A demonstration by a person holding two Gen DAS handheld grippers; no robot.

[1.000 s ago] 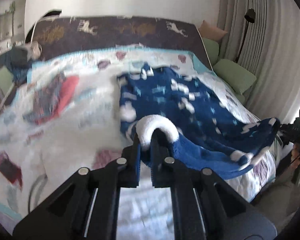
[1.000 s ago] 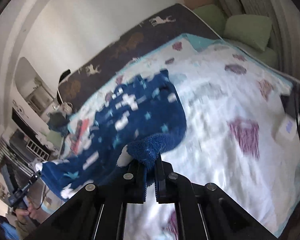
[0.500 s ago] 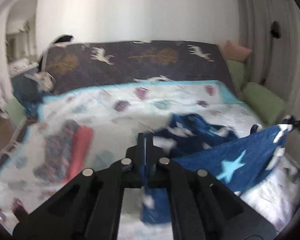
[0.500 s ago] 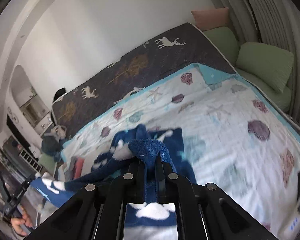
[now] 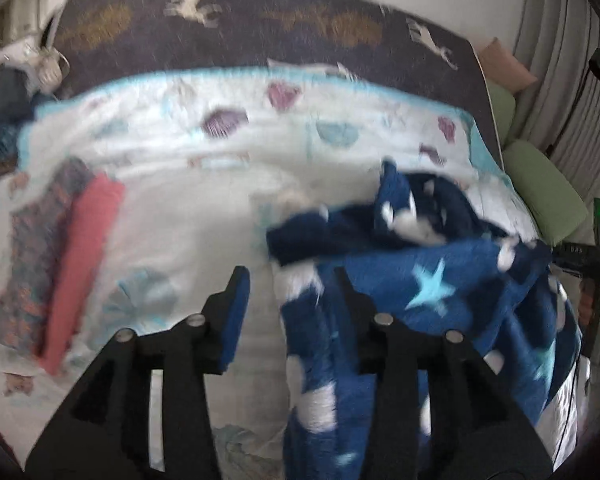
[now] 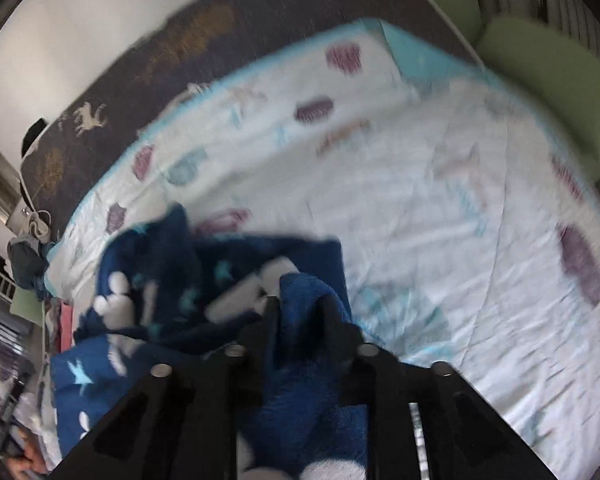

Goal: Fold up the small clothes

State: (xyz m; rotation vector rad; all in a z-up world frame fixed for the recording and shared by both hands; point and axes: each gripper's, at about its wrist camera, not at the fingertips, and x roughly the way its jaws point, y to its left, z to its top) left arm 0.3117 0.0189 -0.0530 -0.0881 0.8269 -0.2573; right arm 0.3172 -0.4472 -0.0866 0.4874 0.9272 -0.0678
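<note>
The left gripper (image 5: 286, 296) is gaping free just left of the blue starry garment (image 5: 432, 284), whose length is running rightward toward the right gripper (image 6: 298, 312), apparently pinching its edge.

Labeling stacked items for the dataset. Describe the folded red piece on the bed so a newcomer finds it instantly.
Start at the white shell-print quilt covering the bed, then look to its left side in the left wrist view. The red folded cloth lies there as a long strip, beside a multicolour patterned cloth; it is the only plain red item.
</note>
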